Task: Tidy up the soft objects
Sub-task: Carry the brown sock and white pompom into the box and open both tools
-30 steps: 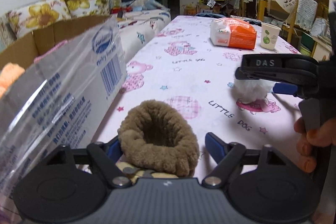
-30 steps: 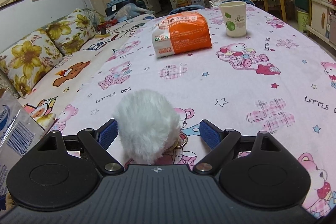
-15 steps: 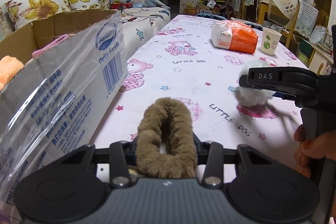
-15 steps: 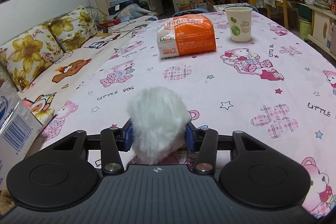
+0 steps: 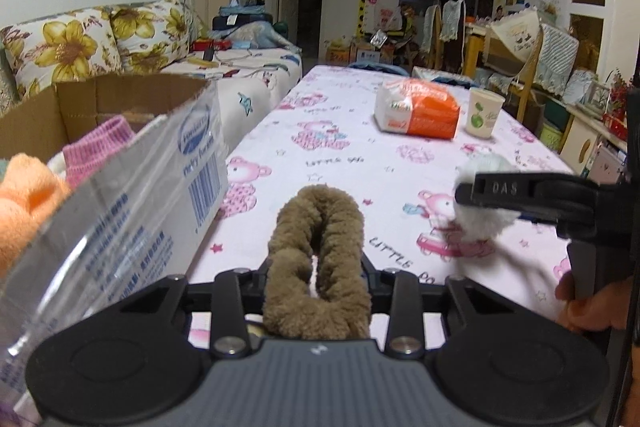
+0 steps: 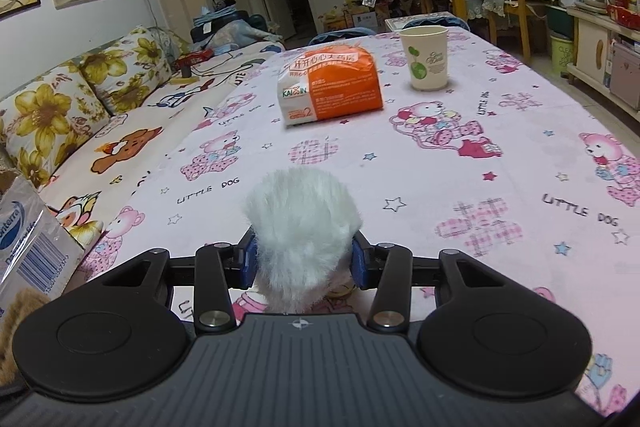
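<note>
A brown fuzzy ring (image 5: 340,227) is squeezed flat between the pads of my left gripper (image 5: 316,269), whose jaws are still closing on it just above the tablecloth. A white fluffy ball (image 6: 302,219) sits pinched between the blue pads of my right gripper (image 6: 302,259), and those jaws are closing on it too. In the left wrist view the right gripper (image 5: 484,205) shows from the side with the white fluffy ball (image 5: 480,167) in it, a hand (image 5: 588,307) on its handle. An open cardboard box (image 5: 120,95) at the left holds pink (image 5: 96,147) and orange (image 5: 28,187) soft items.
An orange and white pack (image 6: 332,83) and a paper cup (image 6: 426,59) stand further up the table. A clear plastic sheet (image 5: 140,207) covers the box's near side. A flowered sofa (image 6: 60,107) runs along the table's left edge. Chairs and shelves crowd the far room.
Both grippers went from wide open to closed: the left squeezed the brown ring flat, the right pinched the white ball. Both views now look slightly higher.
</note>
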`<action>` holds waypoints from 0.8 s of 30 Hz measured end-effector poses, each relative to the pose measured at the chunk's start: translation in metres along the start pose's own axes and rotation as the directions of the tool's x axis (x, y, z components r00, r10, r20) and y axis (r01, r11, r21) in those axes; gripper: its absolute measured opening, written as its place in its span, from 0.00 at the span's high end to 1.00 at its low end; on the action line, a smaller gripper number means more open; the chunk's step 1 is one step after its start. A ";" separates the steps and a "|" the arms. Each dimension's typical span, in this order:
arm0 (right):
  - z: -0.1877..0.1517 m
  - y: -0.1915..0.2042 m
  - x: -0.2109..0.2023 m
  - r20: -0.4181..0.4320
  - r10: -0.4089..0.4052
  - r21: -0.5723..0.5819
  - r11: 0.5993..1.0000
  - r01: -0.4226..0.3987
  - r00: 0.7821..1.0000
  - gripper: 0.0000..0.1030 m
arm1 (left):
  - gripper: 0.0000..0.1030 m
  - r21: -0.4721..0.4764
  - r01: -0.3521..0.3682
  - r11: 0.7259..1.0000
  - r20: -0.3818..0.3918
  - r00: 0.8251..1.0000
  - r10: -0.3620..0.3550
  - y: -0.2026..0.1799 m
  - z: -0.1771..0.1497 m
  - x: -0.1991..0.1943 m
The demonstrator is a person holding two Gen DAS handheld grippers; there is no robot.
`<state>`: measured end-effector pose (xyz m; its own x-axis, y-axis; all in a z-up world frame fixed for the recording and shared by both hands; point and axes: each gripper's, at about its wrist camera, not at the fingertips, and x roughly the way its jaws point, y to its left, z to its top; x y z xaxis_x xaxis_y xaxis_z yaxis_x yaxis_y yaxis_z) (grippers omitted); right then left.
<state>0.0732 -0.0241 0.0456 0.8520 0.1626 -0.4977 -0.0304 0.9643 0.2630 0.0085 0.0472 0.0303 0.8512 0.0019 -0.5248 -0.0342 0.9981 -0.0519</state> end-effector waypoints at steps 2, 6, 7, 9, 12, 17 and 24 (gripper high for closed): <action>-0.001 -0.001 -0.004 -0.006 -0.003 0.005 1.000 0.003 1.000 0.47 | 0.65 0.000 0.007 1.000 0.017 1.000 -0.007 0.001 0.002 -0.004; 0.001 -0.002 -0.012 -0.005 0.003 0.020 1.000 -0.003 1.000 0.47 | 0.65 0.001 0.015 1.000 0.054 0.998 -0.015 0.004 0.006 -0.011; 0.002 -0.002 -0.014 -0.002 0.006 0.023 1.000 -0.006 1.000 0.47 | 0.65 0.000 0.017 1.000 0.063 0.998 -0.017 0.005 0.006 -0.013; 0.003 -0.001 -0.018 0.005 0.016 0.031 0.999 -0.016 1.000 0.47 | 0.65 -0.003 0.023 1.000 0.082 0.996 -0.022 0.006 0.008 -0.017; 0.004 -0.001 -0.022 0.014 0.026 0.040 0.999 -0.027 1.000 0.47 | 0.65 -0.010 0.033 0.999 0.106 0.994 -0.032 0.008 0.009 -0.021; 0.004 0.000 -0.027 0.025 0.046 0.046 0.998 -0.047 0.999 0.47 | 0.65 -0.019 0.040 0.999 0.141 0.989 -0.037 0.011 0.013 -0.029; 0.006 0.000 -0.032 0.042 0.079 0.076 0.994 -0.082 0.996 0.47 | 0.65 -0.030 0.046 0.998 0.183 0.982 -0.040 0.019 0.017 -0.037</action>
<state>0.0490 -0.0310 0.0664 0.8680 0.2292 -0.4404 -0.0602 0.9291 0.3650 -0.0146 0.0669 0.0630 0.9334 -0.0266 -0.3578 -0.0104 0.9948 -0.1013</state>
